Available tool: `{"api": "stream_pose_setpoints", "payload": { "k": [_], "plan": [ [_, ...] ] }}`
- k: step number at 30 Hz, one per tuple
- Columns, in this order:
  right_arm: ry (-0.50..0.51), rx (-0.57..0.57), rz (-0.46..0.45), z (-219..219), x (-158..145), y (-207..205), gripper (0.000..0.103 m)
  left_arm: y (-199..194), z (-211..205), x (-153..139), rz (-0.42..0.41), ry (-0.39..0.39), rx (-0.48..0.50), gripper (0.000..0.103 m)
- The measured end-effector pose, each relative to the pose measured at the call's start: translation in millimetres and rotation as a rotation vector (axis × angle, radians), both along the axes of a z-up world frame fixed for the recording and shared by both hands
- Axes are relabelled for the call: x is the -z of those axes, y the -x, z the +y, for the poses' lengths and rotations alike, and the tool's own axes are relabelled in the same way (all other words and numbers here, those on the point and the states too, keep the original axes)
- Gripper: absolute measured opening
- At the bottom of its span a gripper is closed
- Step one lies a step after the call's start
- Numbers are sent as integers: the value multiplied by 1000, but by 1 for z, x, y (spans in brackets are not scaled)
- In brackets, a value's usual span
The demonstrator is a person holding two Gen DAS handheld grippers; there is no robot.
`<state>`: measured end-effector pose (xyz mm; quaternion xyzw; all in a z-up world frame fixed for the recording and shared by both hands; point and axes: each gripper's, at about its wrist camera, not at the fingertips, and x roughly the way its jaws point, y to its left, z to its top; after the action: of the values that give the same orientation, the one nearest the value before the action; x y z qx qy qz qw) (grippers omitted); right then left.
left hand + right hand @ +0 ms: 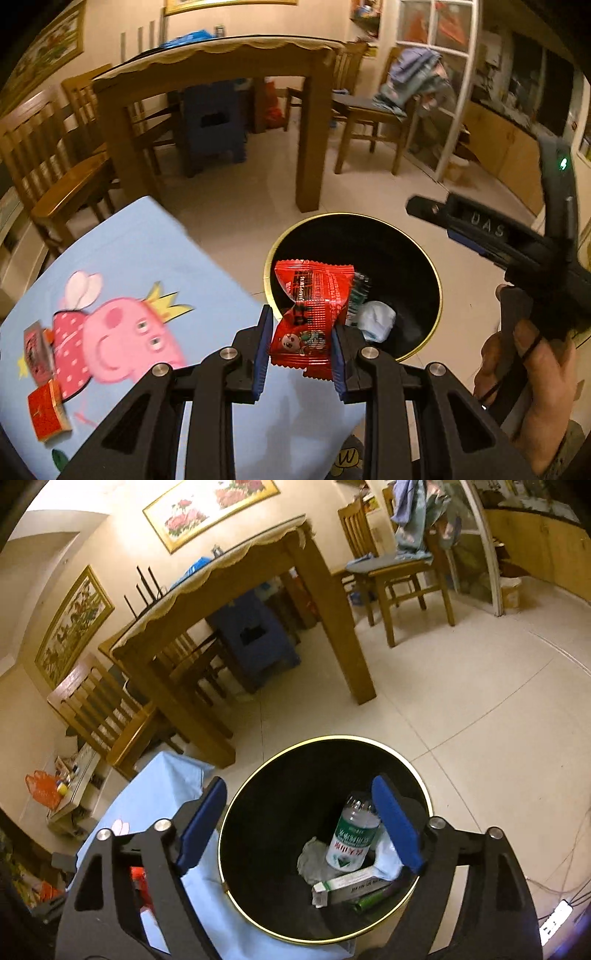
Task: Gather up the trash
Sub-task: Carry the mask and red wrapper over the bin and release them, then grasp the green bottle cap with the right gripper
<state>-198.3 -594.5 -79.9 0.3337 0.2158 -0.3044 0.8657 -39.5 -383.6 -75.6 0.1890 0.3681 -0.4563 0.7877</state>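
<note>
My left gripper (pixel 301 352) is shut on a red snack wrapper (pixel 310 310) and holds it over the near rim of a black trash bin with a gold rim (pixel 437 280). My right gripper (pixel 299 823) is open and empty above the same bin (pixel 236 901). It shows from the side in the left wrist view (pixel 436 214). Inside the bin lie a plastic bottle (pixel 354 838), a small carton (pixel 347 886), a green tube (pixel 369 901) and crumpled tissue (pixel 312 860). Two red packets (pixel 48 410) lie on the light blue Peppa Pig cloth (pixel 147 266).
The cloth-covered low table (pixel 162 782) stands left of the bin. A wooden dining table (pixel 229 62) with chairs (pixel 365 110) and a blue stool (pixel 214 122) stands behind on the tiled floor. A power strip (pixel 554 919) and cables lie at the right.
</note>
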Motion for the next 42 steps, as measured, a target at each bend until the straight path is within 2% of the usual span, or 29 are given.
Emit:
{"api": "stream_pose_setpoints", "payload": {
  "k": [6, 14, 20, 24, 32, 33, 36, 42],
  "plan": [
    [-18, 83, -67, -7, -5, 28, 85, 16, -34, 12, -8, -27, 54, 27],
    [-11, 127, -107, -13, -12, 45, 87, 19, -46, 16, -7, -26, 81, 27],
    [1, 147, -82, -11, -16, 44, 91, 17, -44, 23, 5, -36, 76, 27],
    [33, 205, -19, -10, -18, 42, 97, 13, -49, 24, 5, -41, 67, 27],
    [78, 256, 35, -9, -19, 43, 97, 3, -67, 19, 11, -26, 62, 27],
    [76, 261, 39, -9, -18, 43, 97, 3, -68, 18, 7, -25, 66, 31],
    [72, 266, 44, -9, -17, 43, 97, 6, -68, 18, -16, -27, 65, 67],
    [107, 248, 60, -6, -18, 39, 97, 7, -54, 22, -14, -29, 66, 67]
  ]
}}
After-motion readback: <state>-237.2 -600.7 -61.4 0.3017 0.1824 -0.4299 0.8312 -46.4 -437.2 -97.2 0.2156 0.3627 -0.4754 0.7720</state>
